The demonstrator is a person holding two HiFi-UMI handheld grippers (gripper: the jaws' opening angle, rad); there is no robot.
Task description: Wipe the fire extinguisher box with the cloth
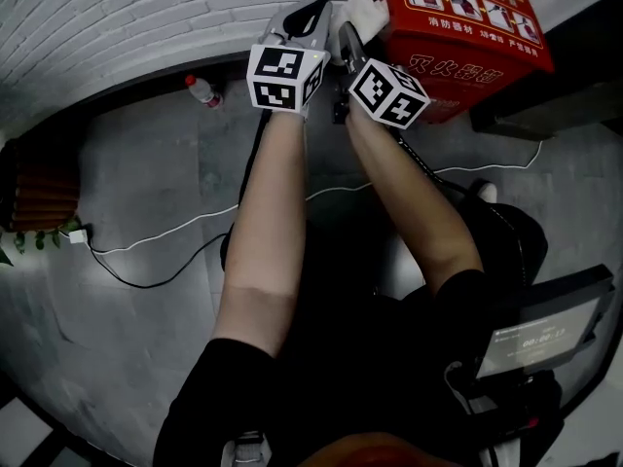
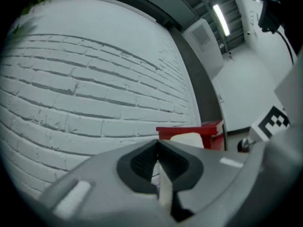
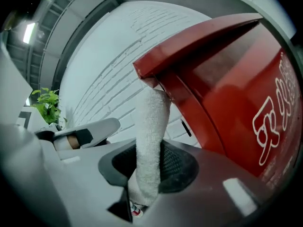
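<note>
The red fire extinguisher box [image 1: 467, 37] sits at the upper right of the head view, next to the white brick wall [image 2: 85, 79]. Our right hand-held gripper [image 3: 151, 162] pinches the white cloth [image 3: 152, 122]. The top of the cloth touches the left corner of the box lid, near the top middle of the right gripper view. Our left hand-held gripper [image 2: 157, 145] is pressed together with nothing in it. It hangs just beside the right one and points at the wall.

To wipe well, we think we need a tight pinch so the cloth does not slip out. We should push the soft cloth flat on the red side, not just on the corner, and slide it slowly across and down. The hard jaws should not touch the box, or they may scratch it.
</note>
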